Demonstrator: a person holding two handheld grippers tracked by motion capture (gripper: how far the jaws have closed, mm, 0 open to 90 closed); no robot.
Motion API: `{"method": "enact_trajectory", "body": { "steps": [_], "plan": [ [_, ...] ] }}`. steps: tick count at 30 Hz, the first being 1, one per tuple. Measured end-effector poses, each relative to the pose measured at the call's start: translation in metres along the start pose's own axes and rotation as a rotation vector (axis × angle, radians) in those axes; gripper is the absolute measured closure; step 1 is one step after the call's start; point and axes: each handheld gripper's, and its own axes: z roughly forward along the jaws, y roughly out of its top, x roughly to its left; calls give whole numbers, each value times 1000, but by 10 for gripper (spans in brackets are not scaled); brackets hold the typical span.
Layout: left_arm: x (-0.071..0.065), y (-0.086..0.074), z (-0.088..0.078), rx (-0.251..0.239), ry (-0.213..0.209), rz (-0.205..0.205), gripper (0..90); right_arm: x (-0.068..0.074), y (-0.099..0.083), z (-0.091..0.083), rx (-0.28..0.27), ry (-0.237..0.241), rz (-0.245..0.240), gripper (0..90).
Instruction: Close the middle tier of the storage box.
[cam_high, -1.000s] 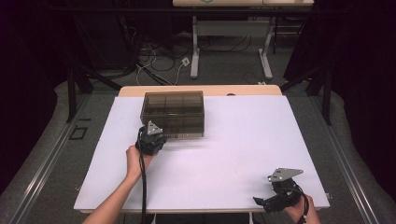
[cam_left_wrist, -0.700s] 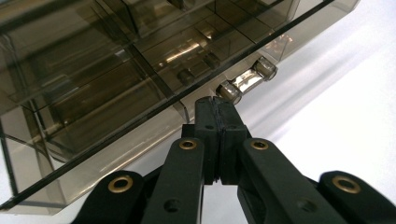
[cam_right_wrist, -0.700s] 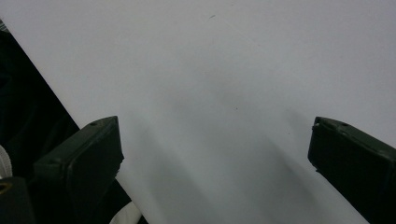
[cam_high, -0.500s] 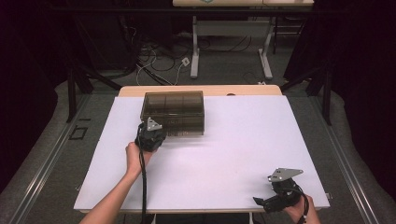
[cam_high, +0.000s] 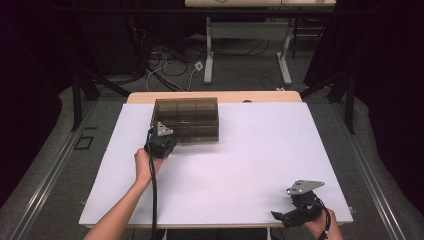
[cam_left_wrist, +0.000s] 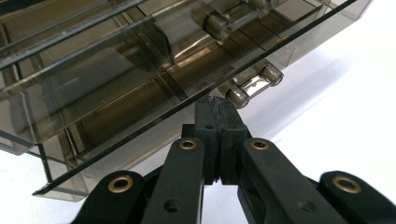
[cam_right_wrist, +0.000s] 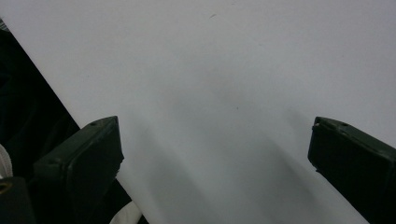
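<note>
A smoky transparent plastic box (cam_high: 187, 117) with inner compartments stands at the back left of the white table (cam_high: 260, 150). My left gripper (cam_high: 164, 134) is at the box's front left corner, and a hand holds it from behind. In the left gripper view its jaws (cam_left_wrist: 214, 100) are pressed together, tips right under the front edge of the box's lid (cam_left_wrist: 116, 70), beside a clear cylindrical latch piece (cam_left_wrist: 254, 86). My right gripper (cam_high: 282, 218) rests at the table's front right edge, open. Nothing lies between its jaws (cam_right_wrist: 215, 140) but bare white tabletop (cam_right_wrist: 233, 56).
Beyond the table's far edge are the legs of another desk (cam_high: 210, 55) and loose cables (cam_high: 165, 65) on the grey floor. The left gripper's cable (cam_high: 152, 200) trails along the forearm to the front edge.
</note>
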Motion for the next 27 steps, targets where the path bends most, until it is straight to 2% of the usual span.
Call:
{"method": "enact_trajectory", "body": {
  "steps": [8, 12, 17, 27],
  "plan": [
    [2, 2, 3, 8, 5, 3, 892, 0, 0, 0, -4, 1, 2, 23],
    [5, 3, 4, 1, 10, -11, 893, 0, -1, 1, -8, 3, 6, 23],
    [9, 5, 5, 15, 16, -17, 894, 0, 0, 1, 1, 4, 4, 23],
    [13, 11, 4, 25, 17, -5, 895, -1, 0, 2, 5, 8, -5, 23]
  ]
}}
